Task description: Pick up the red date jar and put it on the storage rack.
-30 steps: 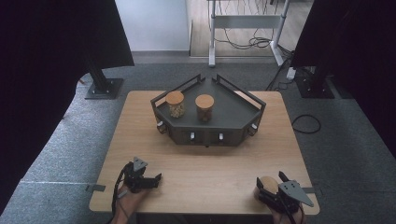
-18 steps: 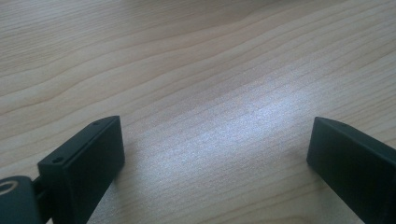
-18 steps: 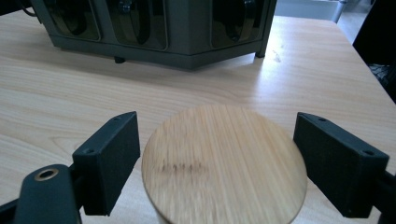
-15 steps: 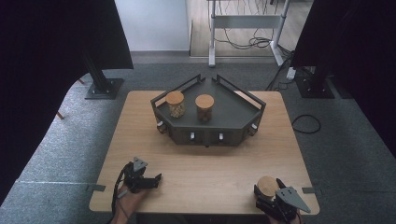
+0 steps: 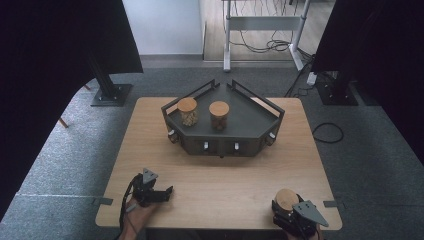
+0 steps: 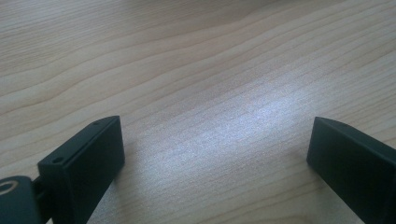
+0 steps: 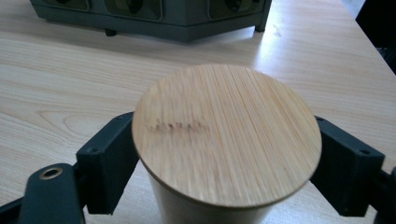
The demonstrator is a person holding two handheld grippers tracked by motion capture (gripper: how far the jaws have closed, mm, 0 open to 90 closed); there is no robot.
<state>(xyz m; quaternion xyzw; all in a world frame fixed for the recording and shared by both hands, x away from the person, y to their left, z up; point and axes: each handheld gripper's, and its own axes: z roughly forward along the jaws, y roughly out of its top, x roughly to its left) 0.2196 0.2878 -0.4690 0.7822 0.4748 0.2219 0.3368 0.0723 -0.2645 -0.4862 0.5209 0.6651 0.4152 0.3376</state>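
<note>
Jaws of your right gripper [image 7: 224, 154] have just been closing and now flank a wooden-lidded jar [image 7: 226, 133], centre of the right gripper view, at the high view's lower right. Your left gripper [image 6: 215, 144] stands spread over bare table [image 6: 196, 70].

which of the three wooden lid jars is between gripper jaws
The jar at the table's near right corner, standing between the jaws of the right gripper, which have just been closing on it. The other two jars stand side by side on the dark tray.
</note>
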